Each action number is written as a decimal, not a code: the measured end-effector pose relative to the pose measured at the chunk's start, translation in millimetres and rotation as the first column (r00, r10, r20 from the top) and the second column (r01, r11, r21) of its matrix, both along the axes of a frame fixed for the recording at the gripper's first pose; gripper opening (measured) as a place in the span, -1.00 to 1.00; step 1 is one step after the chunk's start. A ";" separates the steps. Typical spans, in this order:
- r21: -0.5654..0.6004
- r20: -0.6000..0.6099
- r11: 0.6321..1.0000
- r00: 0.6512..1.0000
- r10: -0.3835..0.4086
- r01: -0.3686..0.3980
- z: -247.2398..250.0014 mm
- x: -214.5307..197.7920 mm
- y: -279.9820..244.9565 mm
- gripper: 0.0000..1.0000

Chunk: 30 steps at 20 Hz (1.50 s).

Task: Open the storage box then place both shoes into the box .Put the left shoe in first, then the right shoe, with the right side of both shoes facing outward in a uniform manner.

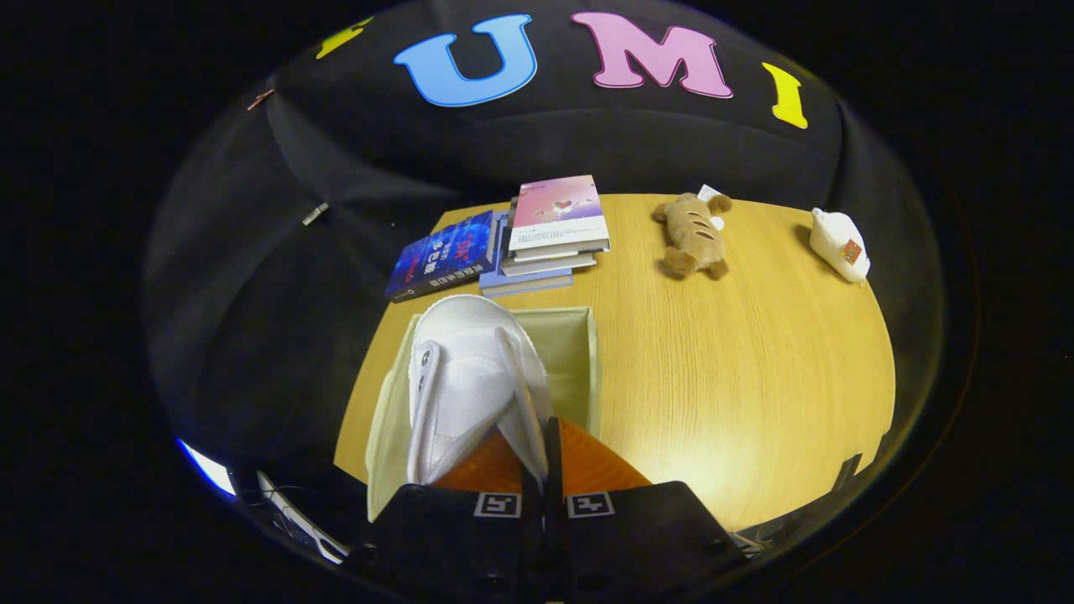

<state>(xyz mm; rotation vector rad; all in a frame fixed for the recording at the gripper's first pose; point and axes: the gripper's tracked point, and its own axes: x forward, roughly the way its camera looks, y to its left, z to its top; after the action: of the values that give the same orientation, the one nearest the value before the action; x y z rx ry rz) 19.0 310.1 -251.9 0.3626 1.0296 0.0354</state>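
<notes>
A white canvas shoe [470,377] hangs toe-forward from my gripper [544,457], directly over the open pale-green storage box [579,352]. My two orange fingers [600,466] are pressed close together with the shoe's right side wall pinched between them. The shoe covers most of the box's inside, so what lies in the box is hidden. The box stands on the wooden table [738,377], just ahead of my fingers.
A stack of books [550,235] and a blue book [440,256] lie beyond the box at the table's far edge. A brown plush toy [695,235] and a white plush toy [839,243] sit further right.
</notes>
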 end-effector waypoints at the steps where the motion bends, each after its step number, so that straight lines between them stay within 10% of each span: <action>1: -0.025 -0.013 1.000 1.000 0.004 -0.005 -8.5 1.6 1.0 -0.89; 5: 0.003 -0.018 1.000 1.000 0.012 -0.012 -21.2 8.1 13.5 -0.73; 12: -0.057 0.114 0.998 0.993 0.025 -0.019 -0.3 28.9 -6.9 1.00; 30: -0.080 0.409 0.996 0.910 0.067 -0.038 78.8 6.5 -109.8 0.98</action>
<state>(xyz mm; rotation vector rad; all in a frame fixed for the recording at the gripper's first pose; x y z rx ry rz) 25.5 200.3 -173.1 0.2482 0.6191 0.1193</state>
